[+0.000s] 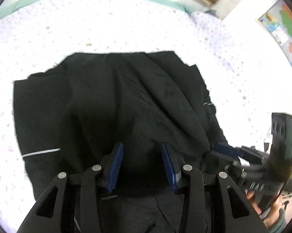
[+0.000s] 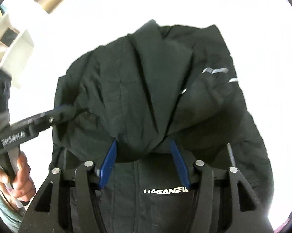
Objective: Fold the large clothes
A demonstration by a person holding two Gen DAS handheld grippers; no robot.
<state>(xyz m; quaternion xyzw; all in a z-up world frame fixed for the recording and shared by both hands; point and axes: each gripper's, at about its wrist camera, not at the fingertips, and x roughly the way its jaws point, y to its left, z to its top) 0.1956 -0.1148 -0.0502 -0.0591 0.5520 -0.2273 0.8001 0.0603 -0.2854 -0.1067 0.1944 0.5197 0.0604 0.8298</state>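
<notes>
Each wrist camera sits just behind its own jaws, looking forward and down, close over the black jacket [image 1: 111, 101] on the patterned bedspread [image 1: 107, 23]. Both views share that jacket [image 2: 146, 89], and each catches the other gripper off to one side.

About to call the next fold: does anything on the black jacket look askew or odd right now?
The black jacket lies bunched on the patterned bedspread, not flat: deep diagonal creases run across it, and its edges look uneven. A bulge of fabric sits between the fingers of the right tool. No damage shows.
</notes>
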